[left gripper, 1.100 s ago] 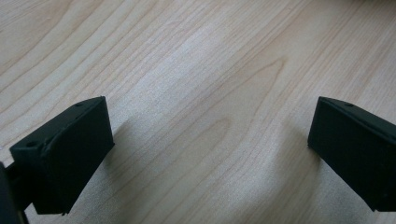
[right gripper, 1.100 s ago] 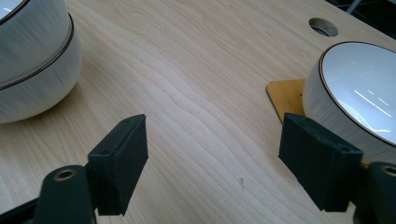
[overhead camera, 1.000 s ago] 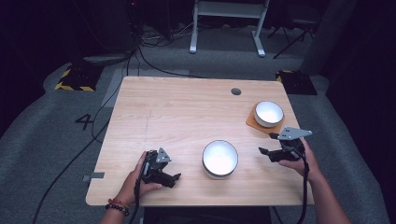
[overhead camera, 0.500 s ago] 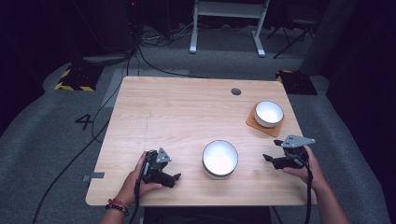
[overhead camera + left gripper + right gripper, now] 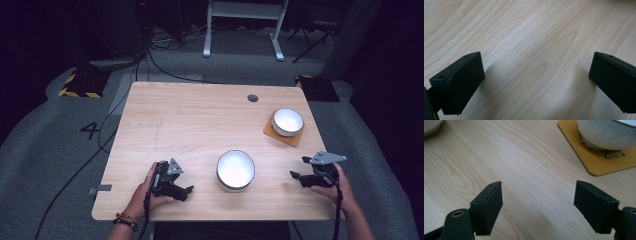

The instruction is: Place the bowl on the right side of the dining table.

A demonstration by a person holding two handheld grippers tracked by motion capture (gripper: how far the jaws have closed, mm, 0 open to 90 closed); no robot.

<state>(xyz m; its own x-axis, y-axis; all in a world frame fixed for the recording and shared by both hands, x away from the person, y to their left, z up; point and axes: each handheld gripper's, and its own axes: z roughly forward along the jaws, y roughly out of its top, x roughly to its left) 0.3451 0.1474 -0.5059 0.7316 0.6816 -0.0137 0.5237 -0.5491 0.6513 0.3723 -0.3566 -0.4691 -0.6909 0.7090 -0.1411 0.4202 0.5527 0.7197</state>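
**Both grippers wait with nothing held, bowls untouched**

At lower left, the left gripper rests on the table, jaws spread. The large bowl, lower centre, looks empty. The small bowl, also apparently empty, sits on a coaster. At lower right, the right gripper gapes, seemingly ready.

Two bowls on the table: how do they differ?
The near bowl looks larger than the far bowl. The near bowl sits directly on the table; the far bowl sits on an orange coaster. Both are white, upright, apparently empty, and untouched by either gripper.
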